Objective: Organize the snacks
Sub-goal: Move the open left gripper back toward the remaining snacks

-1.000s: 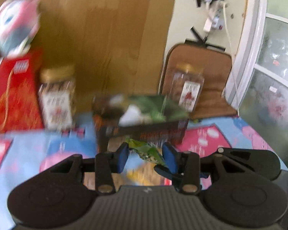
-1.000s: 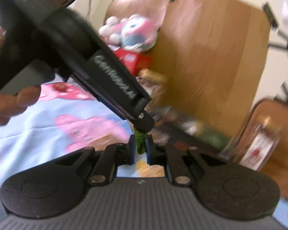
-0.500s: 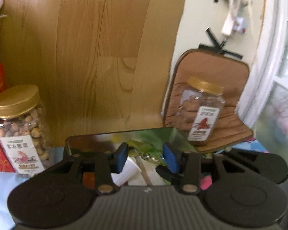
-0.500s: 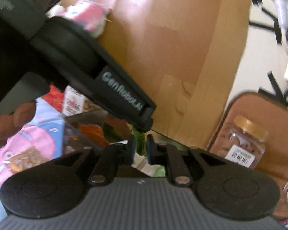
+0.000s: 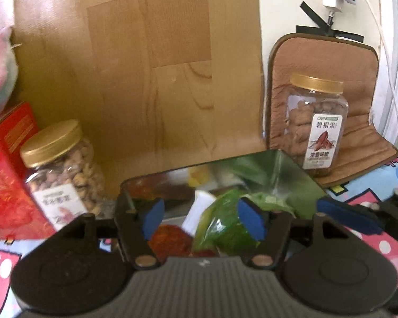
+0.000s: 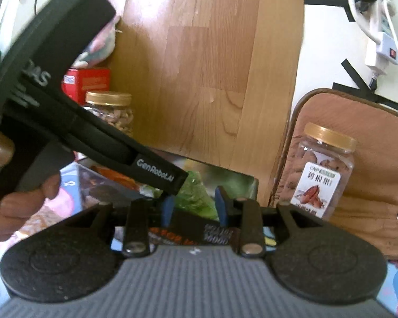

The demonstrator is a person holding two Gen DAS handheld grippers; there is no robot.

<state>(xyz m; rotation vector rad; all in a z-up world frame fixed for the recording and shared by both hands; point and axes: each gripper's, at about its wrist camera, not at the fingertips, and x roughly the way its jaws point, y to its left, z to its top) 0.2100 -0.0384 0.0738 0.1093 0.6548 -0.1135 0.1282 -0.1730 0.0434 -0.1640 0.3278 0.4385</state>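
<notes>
A dark box [image 5: 291, 175] with a shiny inner wall stands on the table and holds several snack packets. A green packet [image 5: 223, 225] lies in it beside a red packet [image 5: 169, 241] and a white one [image 5: 199, 209]. My left gripper [image 5: 203, 220] is open above the box, its blue pads either side of the green packet. My right gripper [image 6: 193, 208] is open at the box's near wall [image 6: 199, 235], with the green packet [image 6: 193, 196] just beyond it. The left gripper's body [image 6: 92, 137] crosses the right wrist view.
A gold-lidded jar of nuts [image 5: 63, 169] stands left of the box beside a red carton [image 5: 5, 175]. Another gold-lidded jar [image 5: 315, 122] stands on a brown cushion [image 5: 358, 84] at the right. A wooden board [image 5: 146, 66] leans behind. The tablecloth [image 5: 371, 190] is blue and pink.
Both grippers moved forward over the box. The right gripper, shut on the green packet before, has opened, and the packet now lies in the box. The left jaws have widened.
</notes>
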